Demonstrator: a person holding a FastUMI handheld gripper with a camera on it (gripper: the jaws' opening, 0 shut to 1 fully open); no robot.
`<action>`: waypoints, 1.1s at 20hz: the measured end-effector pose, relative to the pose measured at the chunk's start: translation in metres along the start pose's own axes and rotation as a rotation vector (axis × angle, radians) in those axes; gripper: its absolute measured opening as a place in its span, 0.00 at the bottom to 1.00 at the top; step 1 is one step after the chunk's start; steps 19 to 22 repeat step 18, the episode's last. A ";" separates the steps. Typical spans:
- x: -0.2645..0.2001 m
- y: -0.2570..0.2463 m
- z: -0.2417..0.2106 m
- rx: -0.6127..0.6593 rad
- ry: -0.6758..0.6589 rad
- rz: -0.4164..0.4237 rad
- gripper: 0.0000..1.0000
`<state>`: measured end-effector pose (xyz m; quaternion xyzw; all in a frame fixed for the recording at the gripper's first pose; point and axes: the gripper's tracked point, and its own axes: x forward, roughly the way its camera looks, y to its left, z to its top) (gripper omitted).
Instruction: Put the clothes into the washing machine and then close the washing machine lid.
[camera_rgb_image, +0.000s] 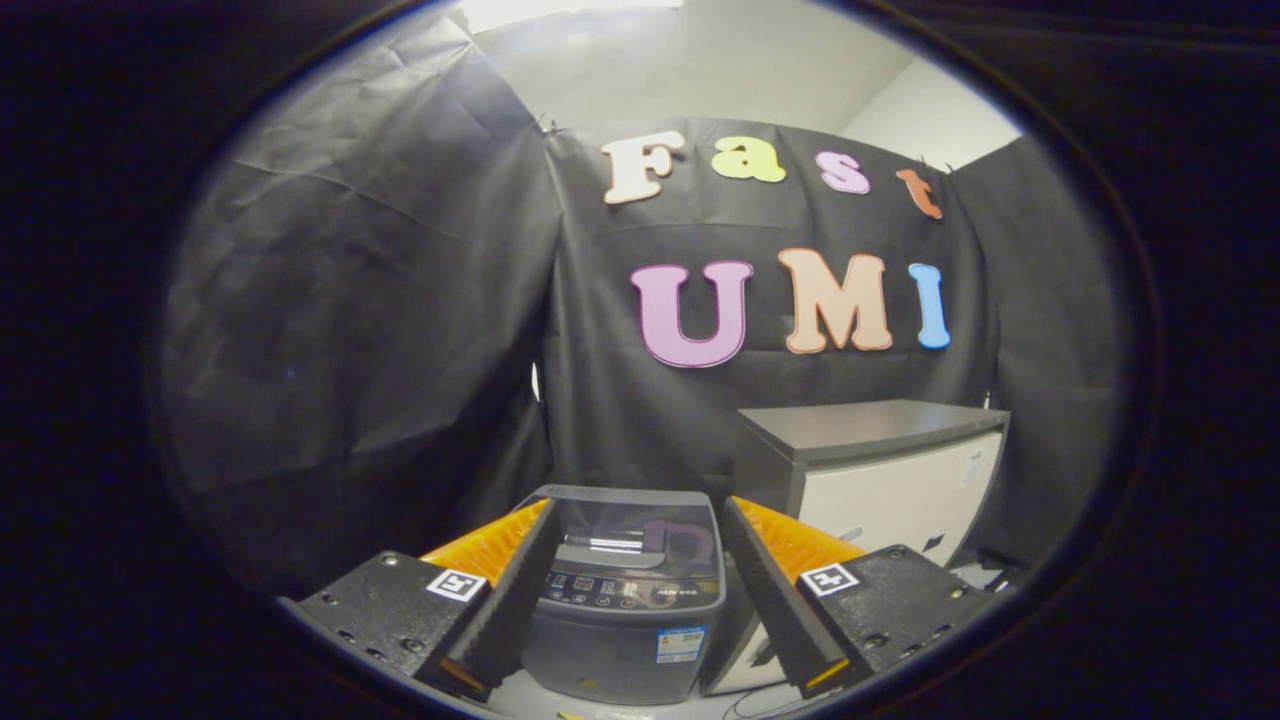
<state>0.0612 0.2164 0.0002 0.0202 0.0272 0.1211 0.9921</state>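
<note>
A small dark grey top-loading washing machine (628, 610) stands on the floor just ahead of my fingers, framed between them. Its glossy lid (630, 530) lies flat and closed, with a control panel along the front edge. My gripper (634, 510) is open, its two fingers spread wide to either side of the machine, and nothing sits between them. The fingers (515, 580) are apart from the machine.
A cabinet (880, 470) with a dark grey top and white drawer fronts stands right beside the machine, against the black cloth wall. The cloth wall wraps around the left side and back. Pale floor shows below the machine.
</note>
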 end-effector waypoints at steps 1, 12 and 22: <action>-0.005 -0.005 -0.001 0.002 0.000 -0.005 0.98; -0.040 -0.033 -0.010 -0.004 -0.003 0.014 0.98; -0.041 -0.032 -0.020 0.048 0.016 0.048 0.98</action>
